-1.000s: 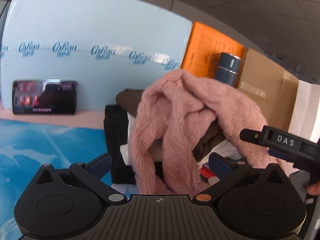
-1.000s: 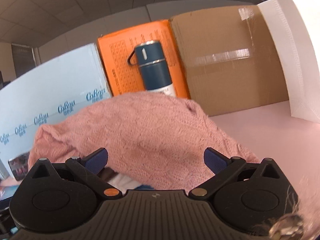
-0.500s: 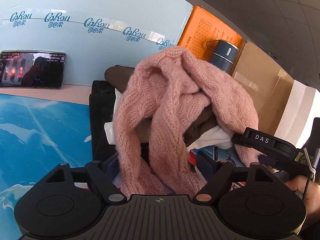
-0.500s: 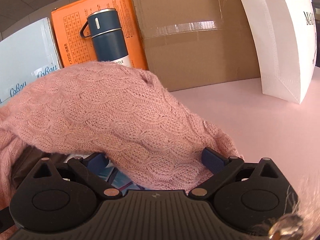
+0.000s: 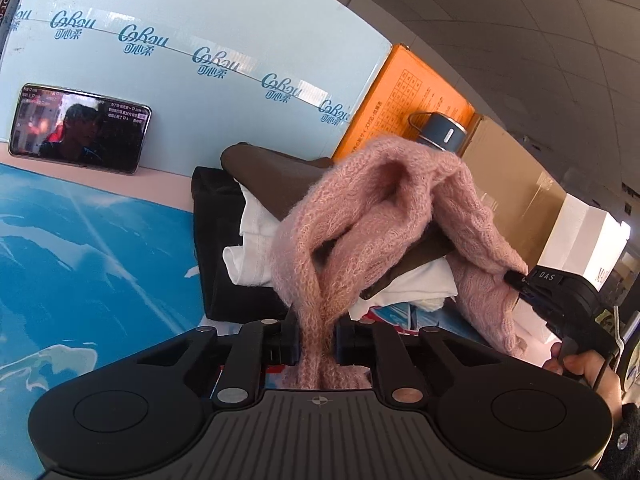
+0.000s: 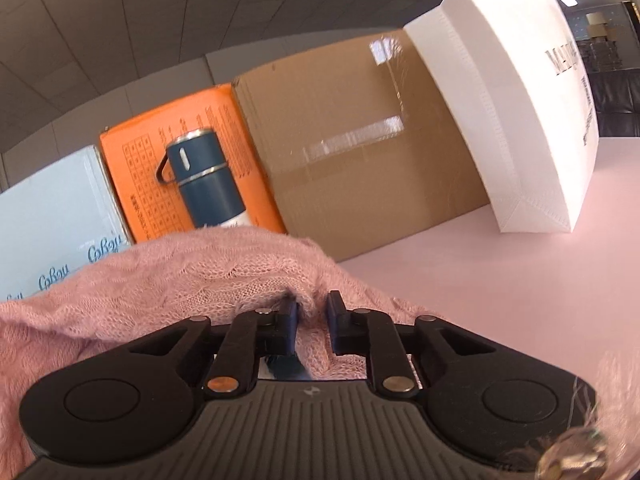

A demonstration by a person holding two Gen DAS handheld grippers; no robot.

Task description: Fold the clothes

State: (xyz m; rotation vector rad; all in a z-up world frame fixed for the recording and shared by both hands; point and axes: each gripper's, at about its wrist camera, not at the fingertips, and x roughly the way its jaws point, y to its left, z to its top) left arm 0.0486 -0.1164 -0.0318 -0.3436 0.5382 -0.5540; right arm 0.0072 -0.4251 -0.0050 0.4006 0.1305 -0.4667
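A pink cable-knit sweater (image 5: pixel 384 204) lies draped over a pile of clothes (image 5: pixel 256 216) of brown, white and black garments. My left gripper (image 5: pixel 317 340) is shut on a hanging strand of the sweater at its near edge. My right gripper (image 6: pixel 312 312) is shut on another fold of the sweater (image 6: pixel 192 280); it also shows in the left wrist view (image 5: pixel 520 280) at the sweater's right end, held by a hand. The pile under the sweater is hidden in the right wrist view.
A phone (image 5: pixel 80 134) leans on a light-blue box (image 5: pixel 200 40) at back left. An orange box (image 6: pixel 160 148), a blue flask (image 6: pixel 204 184), a cardboard box (image 6: pixel 352 148) and a white bag (image 6: pixel 516 120) line the back. A blue mat (image 5: pixel 80 264) lies left; pink tabletop (image 6: pixel 500 280) right.
Both grippers were open over the sweater and have closed on it. The left moved in to the near strand, the right to the sweater's right edge.
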